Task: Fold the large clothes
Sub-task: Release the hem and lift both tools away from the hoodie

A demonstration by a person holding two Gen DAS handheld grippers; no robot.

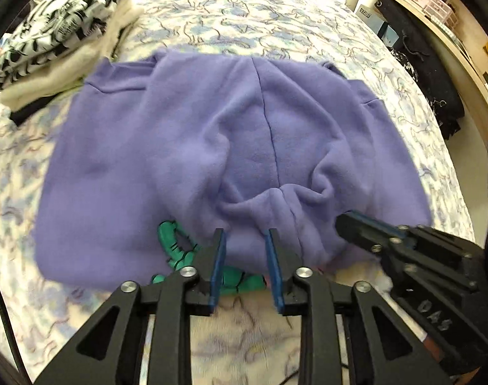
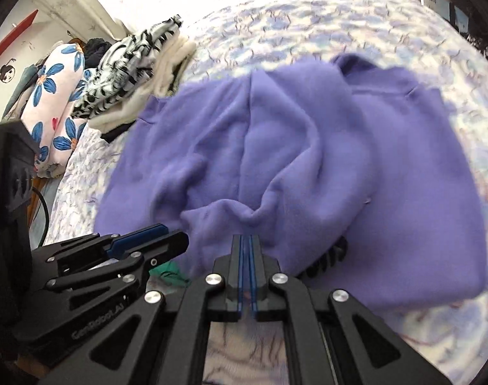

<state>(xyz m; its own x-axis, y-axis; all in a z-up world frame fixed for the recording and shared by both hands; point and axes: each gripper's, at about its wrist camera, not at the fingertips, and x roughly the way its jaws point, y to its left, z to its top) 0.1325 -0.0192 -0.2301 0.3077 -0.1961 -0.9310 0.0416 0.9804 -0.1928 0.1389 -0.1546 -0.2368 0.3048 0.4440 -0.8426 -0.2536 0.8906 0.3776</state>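
2 wrist views, low and close, facing across bed, sharing purple garment [image 1: 186, 160]

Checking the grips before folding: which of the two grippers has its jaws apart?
The left gripper: a clear gap between its blue pads. The right gripper has pads pressed together at the purple fleece garment.

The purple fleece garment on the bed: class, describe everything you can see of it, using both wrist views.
The purple fleece garment looks soft and fuzzy, a plain lavender top with a dark seam down its middle. It lies partly folded and flat on the patterned bedspread, its near edge bunched into wrinkles. A green printed design peeks out beneath that edge. The left hand-held gripper is open at the bunched edge; the right hand-held gripper is shut at the same edge, and whether it pinches cloth cannot be told.
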